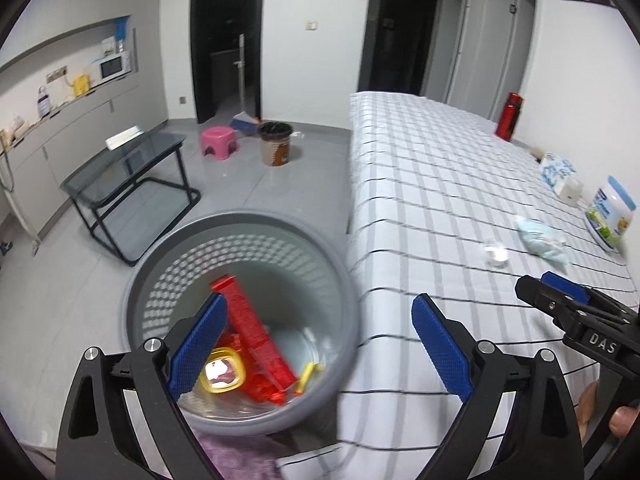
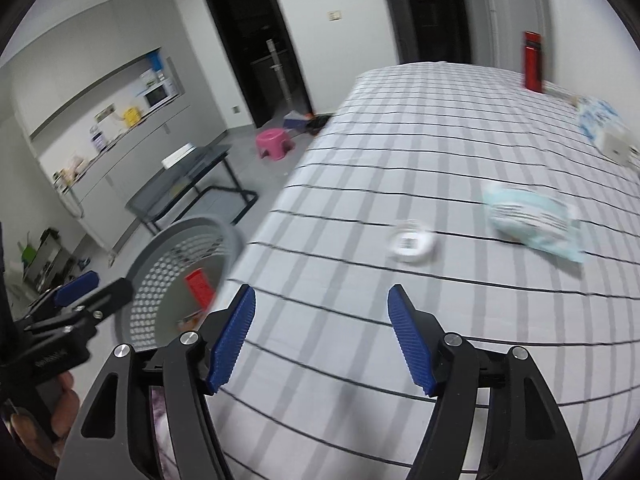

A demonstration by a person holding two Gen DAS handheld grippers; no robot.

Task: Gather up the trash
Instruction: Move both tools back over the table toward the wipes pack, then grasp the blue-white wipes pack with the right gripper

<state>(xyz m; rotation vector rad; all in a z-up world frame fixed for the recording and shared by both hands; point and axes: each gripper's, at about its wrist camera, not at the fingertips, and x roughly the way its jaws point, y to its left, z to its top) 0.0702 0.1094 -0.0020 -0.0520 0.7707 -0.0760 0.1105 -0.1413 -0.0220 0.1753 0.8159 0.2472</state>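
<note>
Both grippers, left above the gray bin and right above the checked bed, stand open and empty.

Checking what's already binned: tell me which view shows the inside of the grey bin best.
The left wrist view: it looks straight down into the grey bin, showing a red carton and yellow pieces. The right wrist view catches the bin only obliquely at the table edge, contents mostly hidden.

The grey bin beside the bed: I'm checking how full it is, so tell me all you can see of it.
The grey bin is round, plastic-looking, its wall perforated with small holes, standing upright on the floor against the bed's edge. It is far from full: a red box, a yellow-rimmed piece and other small scraps lie inside.
</note>
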